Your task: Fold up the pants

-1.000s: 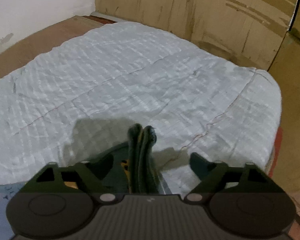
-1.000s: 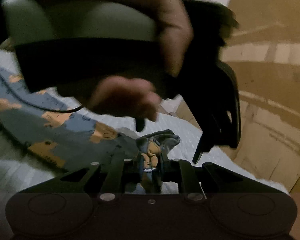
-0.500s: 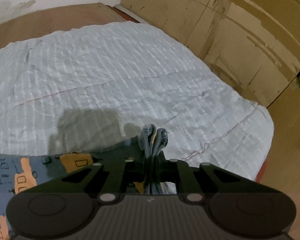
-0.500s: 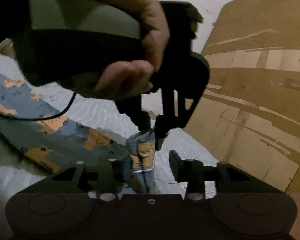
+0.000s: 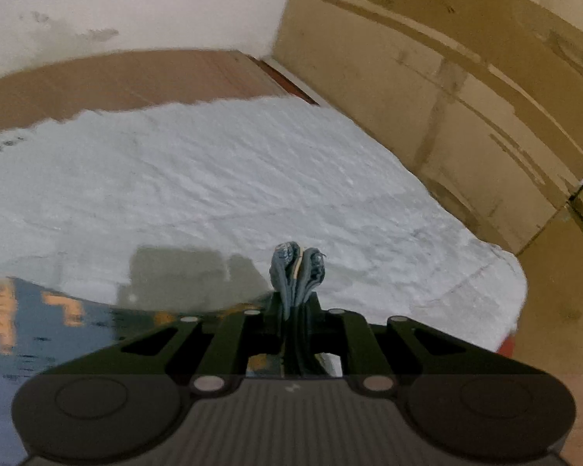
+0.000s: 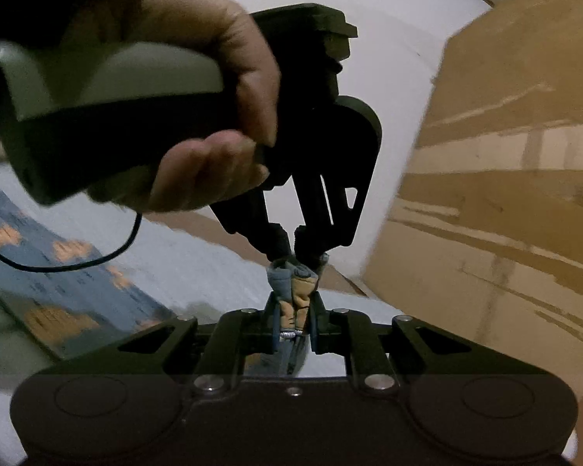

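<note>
Above the white quilted bed [image 5: 229,194], both tongs pinch bunched fabric.
Left tongs [image 5: 296,272] and right tongs [image 6: 293,295] clamp the blue orange-printed cotton pants [image 6: 62,303]; thick bunching could slip, skewing the fold.

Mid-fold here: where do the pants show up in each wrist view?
Left wrist: pants bunched between the left gripper fingers, at centre; the rest trails lower left.
Right wrist: pants pinched at centre in the right gripper; printed leg at left.
Shared landmark: white quilt.
</note>
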Demonstrator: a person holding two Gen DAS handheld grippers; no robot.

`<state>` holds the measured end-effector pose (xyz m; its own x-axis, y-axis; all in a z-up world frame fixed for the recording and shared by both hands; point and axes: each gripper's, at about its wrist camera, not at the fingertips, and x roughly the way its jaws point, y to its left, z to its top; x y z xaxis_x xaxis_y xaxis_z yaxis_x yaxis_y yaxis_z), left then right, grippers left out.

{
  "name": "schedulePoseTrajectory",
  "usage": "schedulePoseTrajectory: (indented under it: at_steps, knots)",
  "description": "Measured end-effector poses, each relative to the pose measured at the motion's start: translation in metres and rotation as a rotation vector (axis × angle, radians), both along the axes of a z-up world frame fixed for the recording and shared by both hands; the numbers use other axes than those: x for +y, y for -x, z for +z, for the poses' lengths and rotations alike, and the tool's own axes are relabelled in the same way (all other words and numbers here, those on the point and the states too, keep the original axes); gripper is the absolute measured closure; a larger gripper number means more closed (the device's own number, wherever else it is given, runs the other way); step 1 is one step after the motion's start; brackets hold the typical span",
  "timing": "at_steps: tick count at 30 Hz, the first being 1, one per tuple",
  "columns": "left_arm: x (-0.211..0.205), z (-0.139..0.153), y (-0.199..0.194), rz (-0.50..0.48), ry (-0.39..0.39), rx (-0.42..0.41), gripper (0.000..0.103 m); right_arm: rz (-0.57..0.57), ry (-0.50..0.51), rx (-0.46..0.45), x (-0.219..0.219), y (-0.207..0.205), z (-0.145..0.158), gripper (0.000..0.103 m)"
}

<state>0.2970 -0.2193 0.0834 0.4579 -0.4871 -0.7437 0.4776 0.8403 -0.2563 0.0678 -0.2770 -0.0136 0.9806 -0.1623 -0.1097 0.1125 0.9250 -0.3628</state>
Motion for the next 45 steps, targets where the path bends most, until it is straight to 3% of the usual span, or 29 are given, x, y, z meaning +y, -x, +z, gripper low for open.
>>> schedulePoseTrajectory:
  at_steps: [4,9,18,24,34,40,45]
  knots:
    - [0.041,0.005,0.005,0.056,-0.067,-0.066,0.092,0.098,-0.001,-0.005,0.030,-0.003,0.009,0.089]
    - [0.092,-0.011,0.007,0.120,-0.119,-0.107,0.092,0.226,0.003,0.028,0.073,-0.012,0.003,0.089]
    - [0.161,-0.073,-0.010,0.210,-0.120,-0.030,0.092,0.376,-0.007,0.165,0.128,-0.032,-0.035,0.089]
    - [0.176,-0.097,-0.016,0.217,-0.086,0.005,0.092,0.398,-0.015,0.237,0.140,-0.040,-0.056,0.089]
    - [0.174,-0.094,-0.016,0.197,-0.095,-0.014,0.092,0.399,-0.024,0.246,0.139,-0.042,-0.057,0.089]
    - [0.177,-0.075,-0.018,0.162,-0.218,-0.067,0.092,0.414,-0.055,0.224,0.147,-0.051,-0.044,0.089]
    - [0.193,-0.086,-0.022,0.166,-0.243,-0.048,0.089,0.459,-0.057,0.255,0.165,-0.063,-0.041,0.089]
